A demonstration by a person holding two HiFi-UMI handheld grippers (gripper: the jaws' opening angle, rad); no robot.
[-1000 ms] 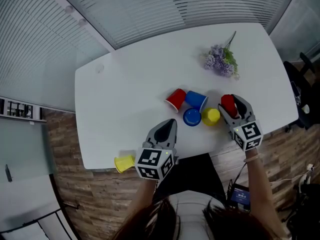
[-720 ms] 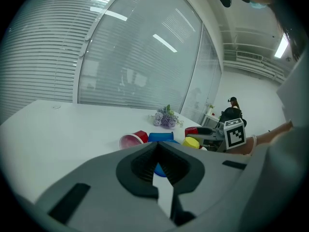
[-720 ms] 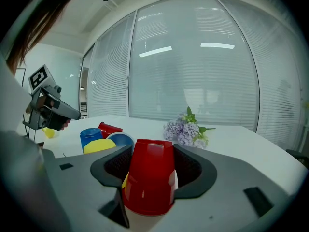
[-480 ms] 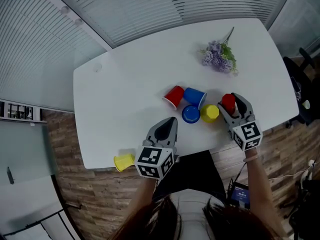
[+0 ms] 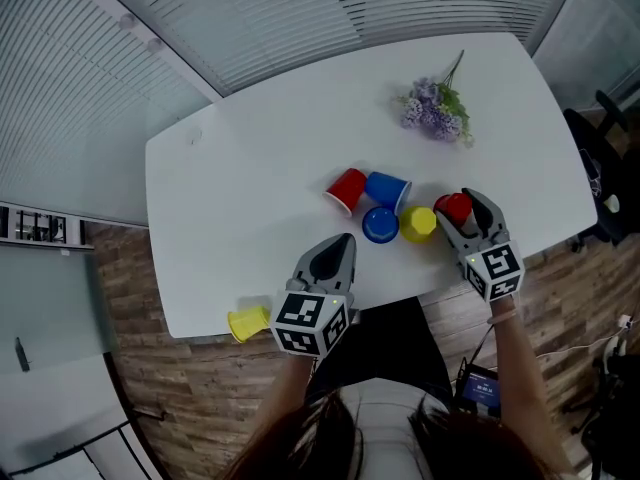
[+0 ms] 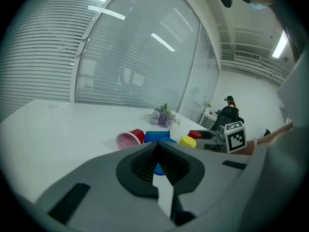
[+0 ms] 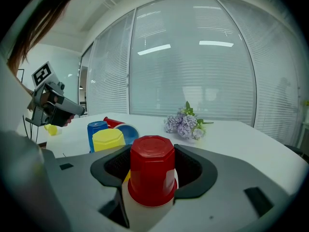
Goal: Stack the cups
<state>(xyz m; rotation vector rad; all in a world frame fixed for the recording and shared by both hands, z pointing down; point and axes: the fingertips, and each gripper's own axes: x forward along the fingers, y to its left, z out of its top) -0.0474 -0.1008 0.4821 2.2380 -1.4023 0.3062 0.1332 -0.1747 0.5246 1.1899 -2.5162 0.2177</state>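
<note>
Held cup: the red cup [image 7: 152,173] is sitting upside down inside the right gripper [image 5: 458,211], just beside the yellow cup [image 5: 418,224].
Handling: likely light and thin-walled, denting easily; gripping mid-wall, gently, seems best.
Right jaws: pinching the cup's sides.
Left gripper [image 5: 335,258]: jaws pressing together, empty.
Pose: both grippers tilting slightly downward.

Cluster of cups [image 5: 381,225] on the table [image 5: 250,168], near-middle; flowers [image 5: 435,108] behind them; 1 cup [image 5: 247,323] at near-left edge
</note>
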